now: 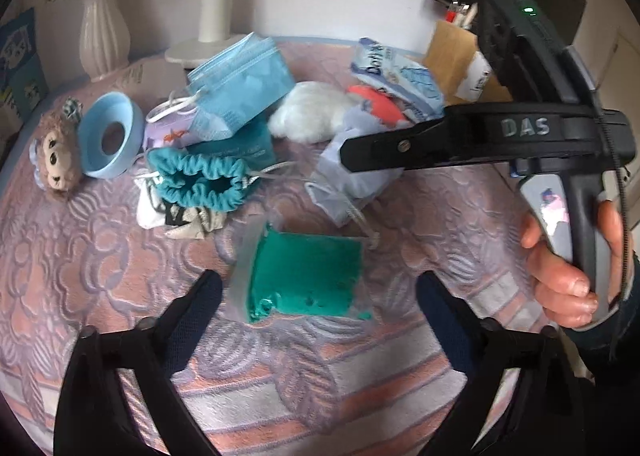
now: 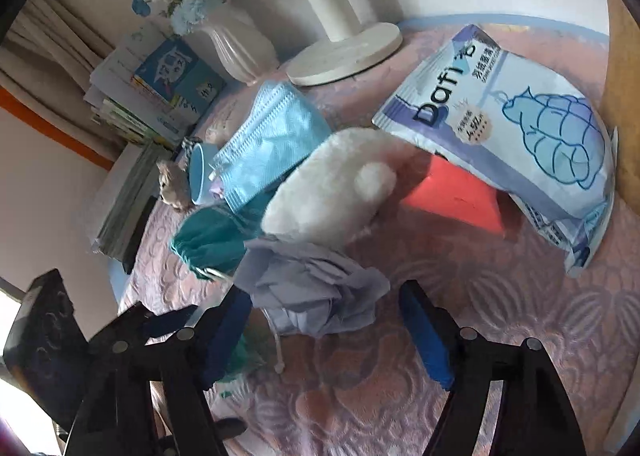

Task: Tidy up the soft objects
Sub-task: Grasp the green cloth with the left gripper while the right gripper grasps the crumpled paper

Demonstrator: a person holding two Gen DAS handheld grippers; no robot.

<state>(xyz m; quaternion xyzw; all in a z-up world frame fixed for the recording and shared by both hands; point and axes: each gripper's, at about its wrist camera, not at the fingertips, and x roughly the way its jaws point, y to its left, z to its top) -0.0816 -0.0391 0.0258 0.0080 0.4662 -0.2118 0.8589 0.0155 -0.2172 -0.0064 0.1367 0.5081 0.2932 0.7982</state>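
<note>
One vase (image 1: 103,39), one plush monkey (image 1: 56,153), two teal pouches (image 1: 202,181)

A quilted pink-lilac cloth (image 1: 100,256) is covering the surface. Lying around the white plush (image 1: 312,111): masks (image 1: 244,83) left, teal pouch (image 1: 200,179) front-left, green pack (image 1: 308,276) in front, lilac bag (image 2: 316,292) beside it.

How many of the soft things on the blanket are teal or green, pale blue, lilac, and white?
Teal or green: 2, the ruffled teal pouch and the green cloth.
Pale blue: 1, the face mask stack.
Lilac: 1, the lilac drawstring bag.
White: 1, the white plush toy.
Total: 5.
</note>
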